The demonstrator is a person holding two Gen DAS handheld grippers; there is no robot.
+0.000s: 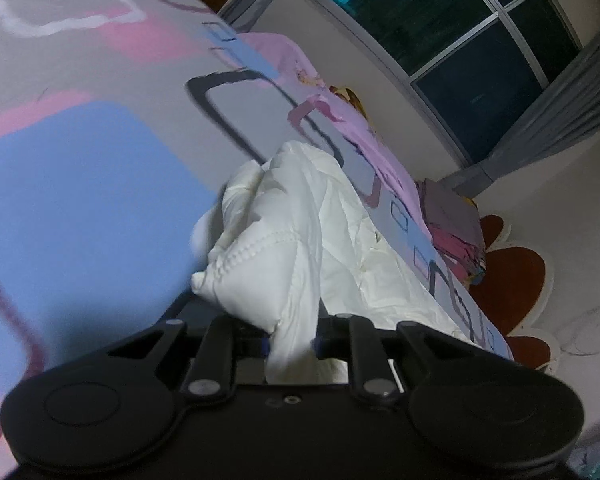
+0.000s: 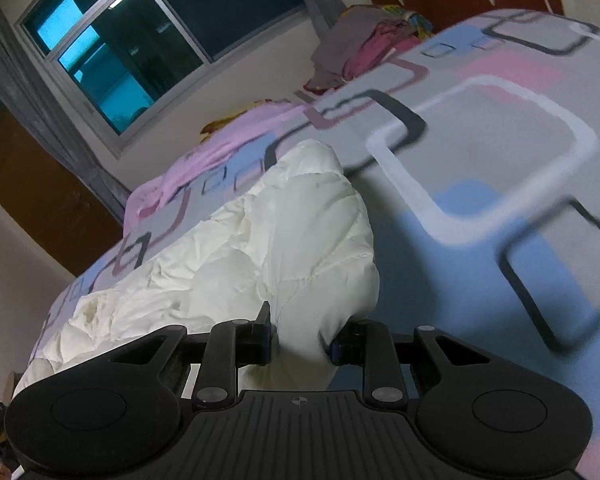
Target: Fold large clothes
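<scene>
A white quilted padded garment lies crumpled on a bed with a grey, blue and pink patterned sheet. My left gripper is shut on a bunched part of the white garment, which fills the gap between the fingers. In the right wrist view the same white garment stretches away over the sheet. My right gripper is shut on another bunched part of it. Both views are tilted.
A pink blanket lies at the head of the bed. A pile of grey and pink clothes sits at the bed's edge, also seen in the right wrist view. A dark window with grey curtains and a wall stand behind.
</scene>
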